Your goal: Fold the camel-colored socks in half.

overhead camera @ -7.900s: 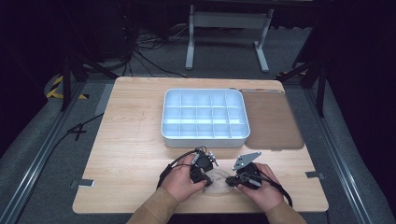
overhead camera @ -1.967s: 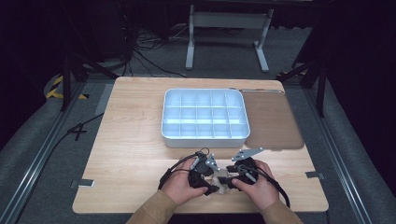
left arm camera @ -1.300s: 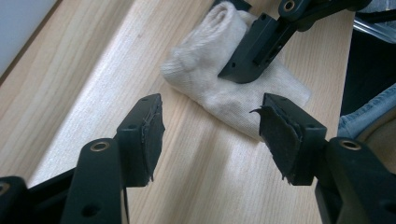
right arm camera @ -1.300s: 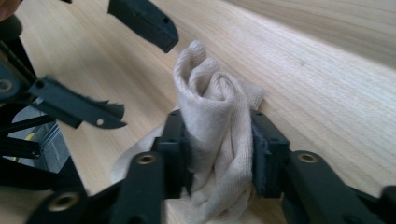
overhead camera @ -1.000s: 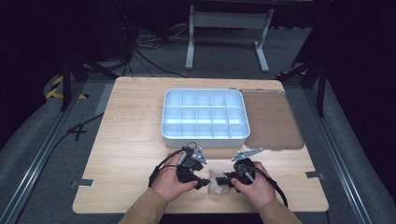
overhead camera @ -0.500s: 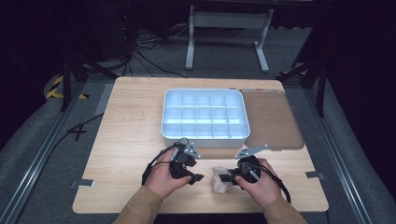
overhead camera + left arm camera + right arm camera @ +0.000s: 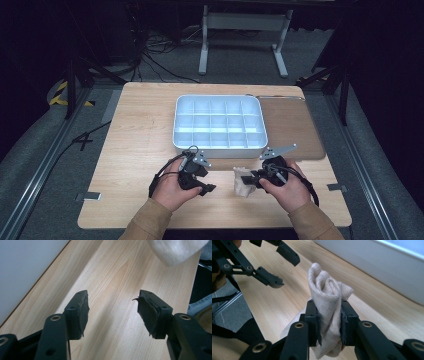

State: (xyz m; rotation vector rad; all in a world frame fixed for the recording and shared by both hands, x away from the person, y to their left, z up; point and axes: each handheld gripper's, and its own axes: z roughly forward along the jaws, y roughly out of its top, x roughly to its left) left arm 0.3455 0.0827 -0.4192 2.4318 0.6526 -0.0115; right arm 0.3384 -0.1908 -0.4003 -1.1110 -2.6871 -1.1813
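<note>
A rolled-up beige sock [image 7: 327,300] stands clamped between the two black jaws of the right gripper [image 7: 329,322]. Its knitted fabric is bunched into folds; the upper part rises above the jaw tips and curls over, while a looser end hangs below the pads and spreads out to the left of them. Both pads press into the cloth from either side, so the jaws are closed on it with only the thickness of the sock between them. In the high view the sock [image 7: 242,182] sticks out from the front of the right gripper [image 7: 248,177], toward the other hand, over the wooden table [image 7: 135,130].

Beyond the right jaws and off to their upper left, the left gripper [image 7: 279,267] hangs with its jaws apart and nothing between them, near the sock but not touching it. In its own view, the left gripper [image 7: 112,310] shows a wide gap of bare wood grain between its worn pads, and the sock [image 7: 175,250] appears as a pale rounded lump beyond the jaws, up and to the right. In the high view the left gripper [image 7: 202,181] sits in the person's left hand [image 7: 172,187], well clear of the sock.

Past the right jaws, on their far right side, runs the pale wall of a white compartment tray [image 7: 387,262]. In the high view the tray [image 7: 220,144] lies on the table just beyond both grippers, its grid of compartments showing nothing inside. A brown mat [image 7: 292,125] lies beside it.
</note>
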